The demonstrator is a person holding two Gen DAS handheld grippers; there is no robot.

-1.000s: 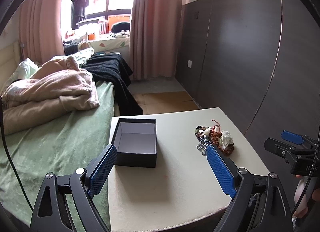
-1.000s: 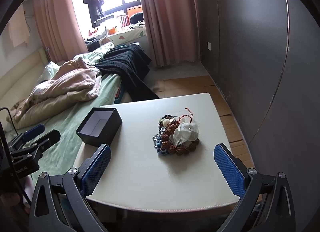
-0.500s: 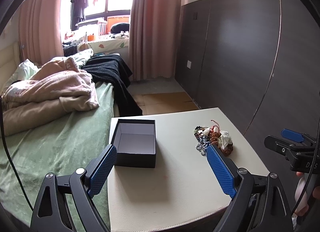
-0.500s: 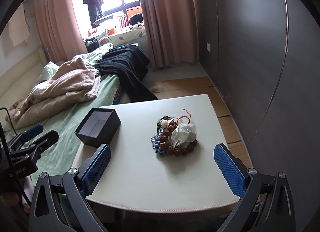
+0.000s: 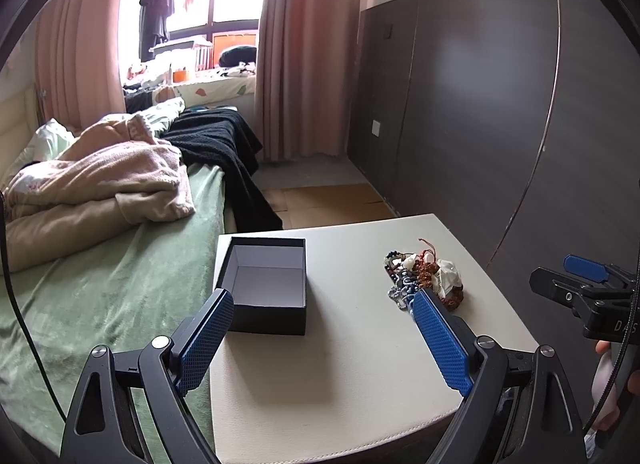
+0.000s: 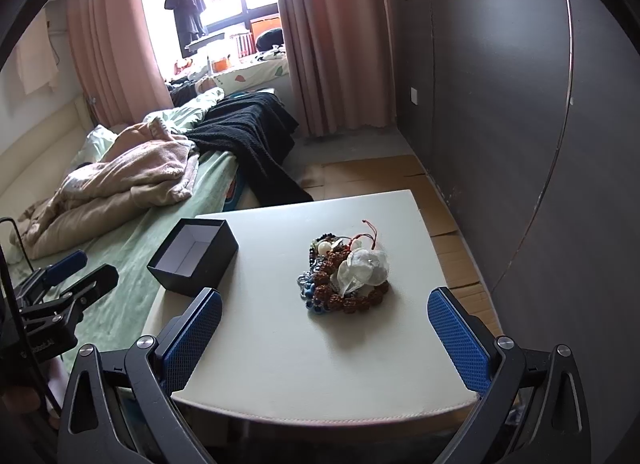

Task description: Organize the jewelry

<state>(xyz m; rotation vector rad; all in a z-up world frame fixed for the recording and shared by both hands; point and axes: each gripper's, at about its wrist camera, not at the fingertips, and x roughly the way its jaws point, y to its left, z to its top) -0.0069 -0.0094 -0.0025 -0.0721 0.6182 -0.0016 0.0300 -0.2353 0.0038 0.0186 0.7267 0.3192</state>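
A tangled pile of jewelry [image 6: 346, 274], with brown and blue beads, a red cord and a clear pouch, lies on the white table [image 6: 280, 344]. It also shows in the left wrist view [image 5: 426, 276]. An open black box [image 5: 266, 284] with a pale inside stands at the table's left; it also shows in the right wrist view [image 6: 194, 256]. My left gripper [image 5: 322, 340] is open and empty above the table's near edge. My right gripper [image 6: 324, 338] is open and empty, short of the pile.
A bed with a green sheet [image 5: 100, 284], a pink blanket [image 5: 100, 176] and a black throw [image 5: 228, 152] borders the table's left. A dark wardrobe wall [image 5: 500, 104] stands on the right. Cardboard covers the floor [image 6: 380, 172] beyond the table.
Both grippers have drifted slightly; the pile and box sit a little farther from the near edge of the views. Nothing was grasped or moved.
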